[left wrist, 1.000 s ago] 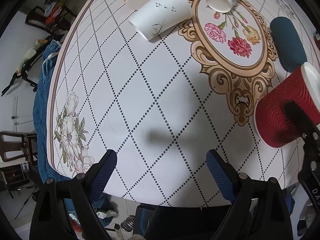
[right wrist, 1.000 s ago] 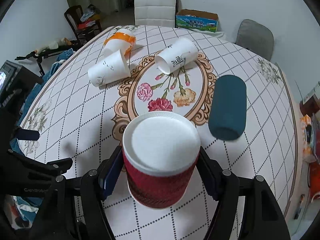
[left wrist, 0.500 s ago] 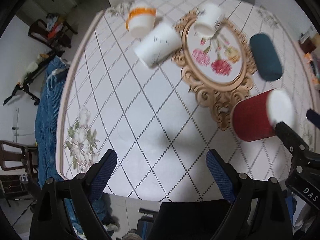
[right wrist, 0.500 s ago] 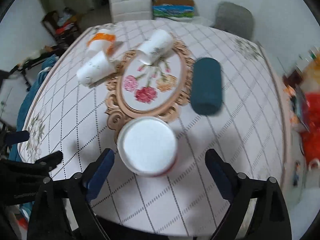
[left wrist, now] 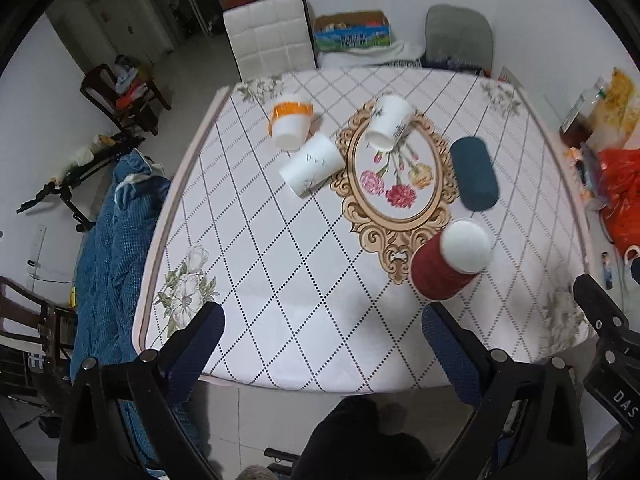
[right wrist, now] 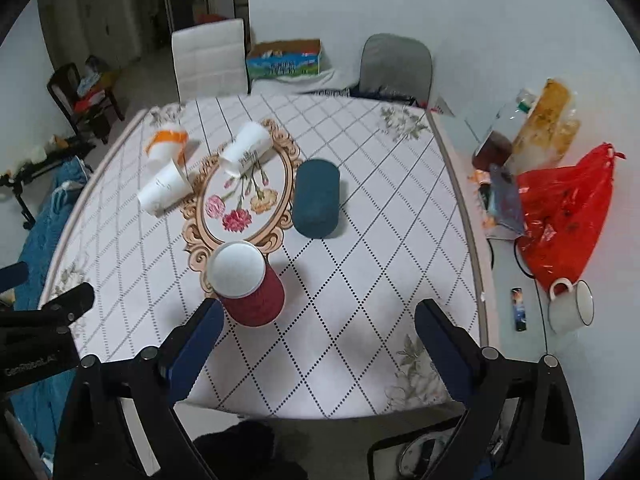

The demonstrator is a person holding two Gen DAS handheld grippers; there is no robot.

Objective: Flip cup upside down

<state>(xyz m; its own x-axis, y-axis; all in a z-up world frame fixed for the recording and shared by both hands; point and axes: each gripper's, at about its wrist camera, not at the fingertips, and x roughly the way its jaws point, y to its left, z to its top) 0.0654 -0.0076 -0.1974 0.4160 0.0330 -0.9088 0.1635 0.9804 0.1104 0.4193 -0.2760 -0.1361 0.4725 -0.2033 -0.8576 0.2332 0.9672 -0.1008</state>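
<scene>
Red cup (right wrist: 250,288) stands mouth-down on the patterned table (right wrist: 360,272), its white base facing up, just ahead of the right tongs (right wrist: 316,344) and beside their left finger, which does not touch it; from the left tongs (left wrist: 320,344) it lies ahead and off to the right, beyond their right finger. Both pairs hang with their blue-padded jaws spread wide and nothing between them, above the near table edge. Judging from how it sits, the flip looks done for this cup. Its ribbed paper sleeve suggests something light and a little springy: easy to lift, likely to dent if squeezed hard, and prone to tip at a nudge, so a hold across the ribbed middle of the wall would seem safer than near the rim or base. The near edge of the table runs close below both pairs of tongs, with bare cloth between them and the cup, giving room to draw back or reach in. Farther ahead of the right tongs a dark teal roll (right wrist: 317,198) lies on its side, apart from the cup. Beyond, to the left, two white cups (right wrist: 166,188) (right wrist: 247,148) and an orange-banded cup (right wrist: 166,146) lie tipped over, close together, the nearer two apparently touching. Past the table's right edge sits a red bag (right wrist: 568,216) and a white mug (right wrist: 572,306).
</scene>
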